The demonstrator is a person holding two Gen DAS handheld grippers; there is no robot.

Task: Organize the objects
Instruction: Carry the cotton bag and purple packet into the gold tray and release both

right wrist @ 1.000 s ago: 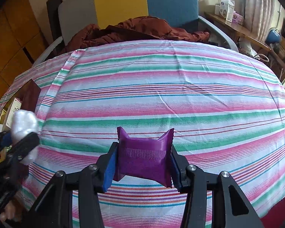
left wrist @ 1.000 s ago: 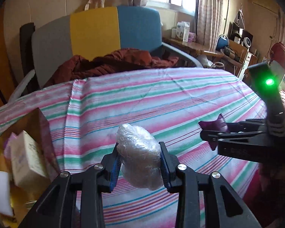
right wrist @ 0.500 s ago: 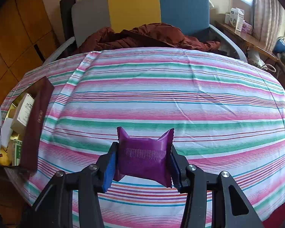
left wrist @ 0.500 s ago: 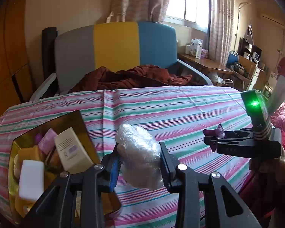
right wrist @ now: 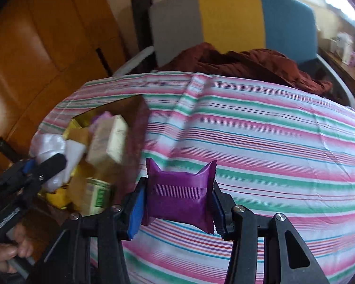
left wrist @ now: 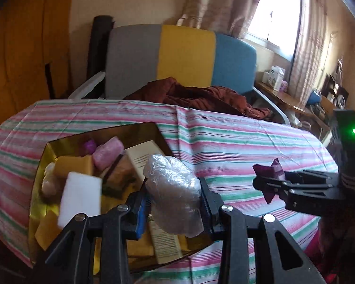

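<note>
Left gripper (left wrist: 175, 203) clamps a crumpled clear plastic bundle (left wrist: 174, 193) between its two fingers, holding it in the air above the near right part of a gold box (left wrist: 101, 133). The box lies on a striped cloth (left wrist: 236, 142) and contains a white block (left wrist: 81, 197), a pink bar (left wrist: 107, 152), an orange block (left wrist: 73, 166) and a cream carton (left wrist: 143, 157), among other items too blurred to name. Right gripper (right wrist: 177, 201) grips a purple packet (right wrist: 178, 198) at both sides, suspended over the cloth just right of the box (right wrist: 139, 108). Beyond the cloth, a dark red garment (right wrist: 243, 61) lies on a chair (right wrist: 227, 16) with grey, yellow and blue panels.
</note>
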